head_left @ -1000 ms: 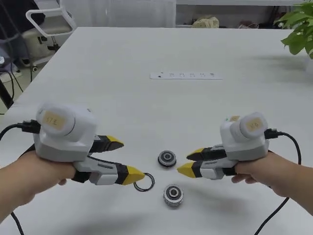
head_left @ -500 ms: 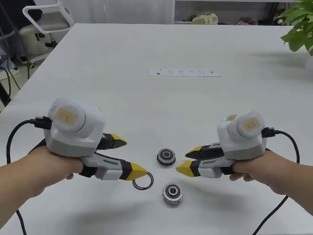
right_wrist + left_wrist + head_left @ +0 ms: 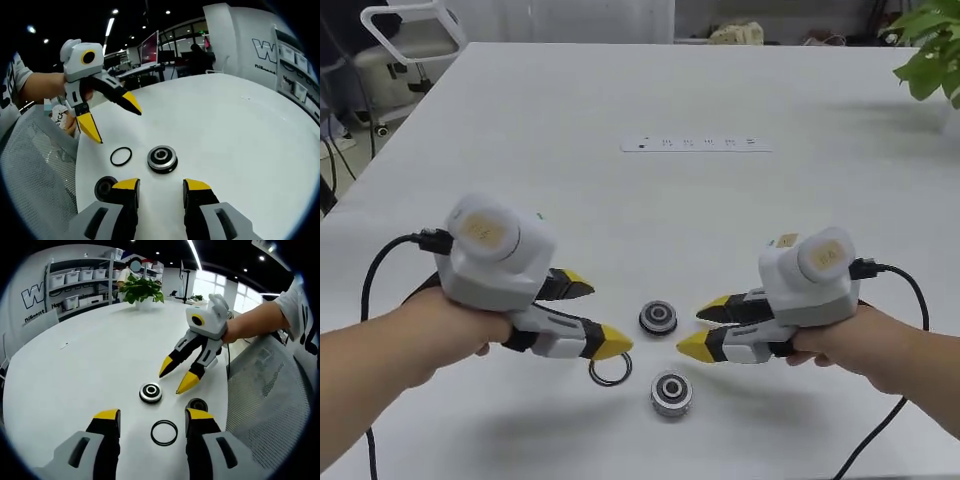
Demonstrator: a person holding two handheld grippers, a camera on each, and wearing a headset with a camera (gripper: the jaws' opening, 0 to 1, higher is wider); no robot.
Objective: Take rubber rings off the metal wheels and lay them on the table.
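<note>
Two small metal wheels lie on the white table [image 3: 620, 210]: a far wheel [image 3: 658, 317] [image 3: 150, 392] [image 3: 162, 158] and a near wheel [image 3: 671, 392] [image 3: 197, 404] [image 3: 105, 187]. A loose black rubber ring [image 3: 609, 369] [image 3: 164, 432] [image 3: 121, 156] lies flat to their left. My left gripper [image 3: 600, 316] [image 3: 153, 415] [image 3: 116, 125] hovers open just above the ring, holding nothing. My right gripper [image 3: 695, 328] [image 3: 161, 185] [image 3: 173, 381] is open too, pointing at the far wheel from the right, and is empty.
A white power strip [image 3: 695, 144] lies across the middle of the table. An office chair [image 3: 405, 40] stands off the far left corner and a green plant [image 3: 930, 50] [image 3: 140, 290] at the far right. Cables trail from both grippers toward the near edge.
My left gripper has risen a little and edged right toward the wheels. The right gripper, the ring and both wheels stay put; the head camera has tilted slightly.
</note>
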